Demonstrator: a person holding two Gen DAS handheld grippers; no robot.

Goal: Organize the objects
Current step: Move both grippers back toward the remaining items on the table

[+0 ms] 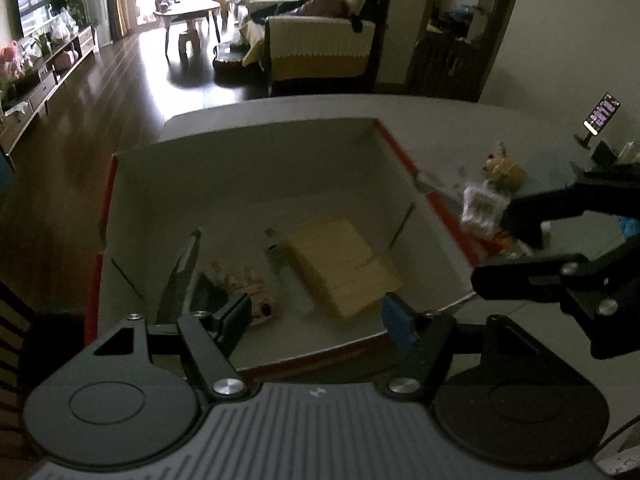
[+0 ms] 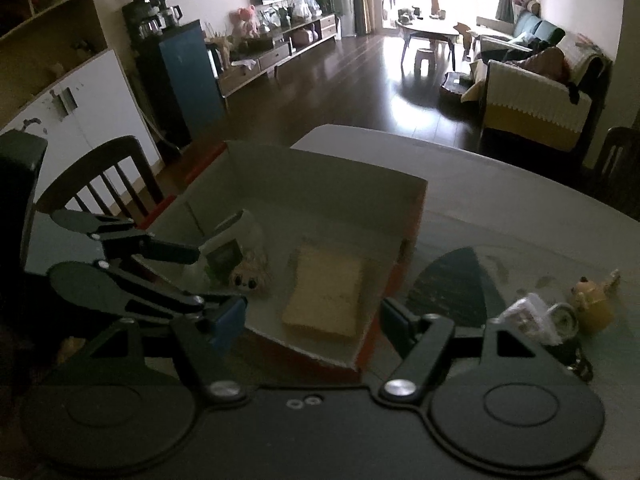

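Both your grippers hang spread and empty over the box (image 1: 248, 184): left gripper (image 1: 316, 316), right gripper (image 2: 312, 318). Notebook (image 2: 324, 296) and plush (image 2: 248, 276) already inside. Yellow toy (image 2: 592, 300) sits on the table right of the box; I'd grab that next with the right

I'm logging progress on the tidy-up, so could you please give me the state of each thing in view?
Box: open on the table.
Yellow pad: flat inside the box.
Clear bottle: lying inside the box.
Plush toy: inside the box.
Yellow figure: on the table, outside the box.
White packet: on the table, outside the box.
Left gripper: open, empty.
Right gripper: open, empty.
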